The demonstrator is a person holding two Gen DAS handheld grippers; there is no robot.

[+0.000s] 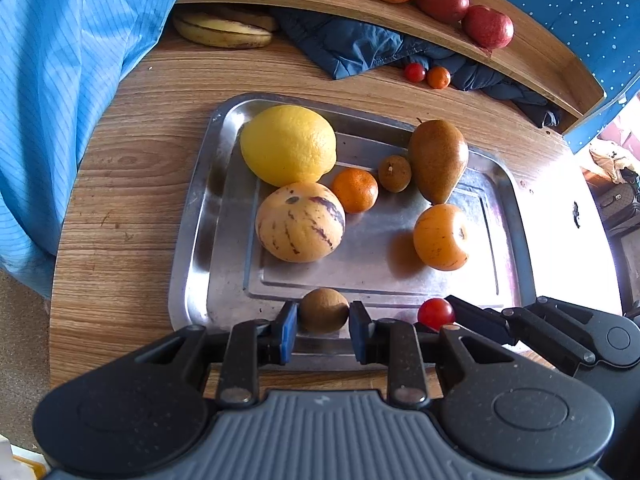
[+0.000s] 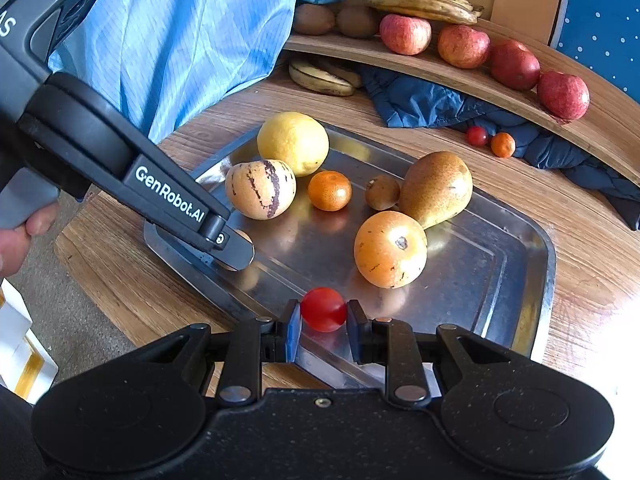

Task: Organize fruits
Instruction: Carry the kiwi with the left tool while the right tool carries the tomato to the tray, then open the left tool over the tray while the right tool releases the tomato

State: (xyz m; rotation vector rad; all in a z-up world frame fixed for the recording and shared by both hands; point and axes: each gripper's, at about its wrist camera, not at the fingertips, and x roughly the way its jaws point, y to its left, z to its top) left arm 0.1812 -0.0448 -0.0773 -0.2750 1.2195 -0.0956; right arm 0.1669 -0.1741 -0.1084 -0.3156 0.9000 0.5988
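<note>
My left tool (image 1: 323, 326) is clamped on a kiwi (image 1: 324, 310) at the tray's (image 1: 200, 216) 6 o'clock edge. My right tool (image 2: 323, 326) is clamped on a tomato (image 2: 323, 309), at 3 o'clock from the kiwi.

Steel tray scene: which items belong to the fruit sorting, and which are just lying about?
In the job: small brown kiwi-like fruit between left gripper pads; red cherry tomato between right gripper pads; rectangular steel tray; big yellow citrus; brown pear.

Lying about: crumpled navy cloth; light blue striped fabric.
</note>
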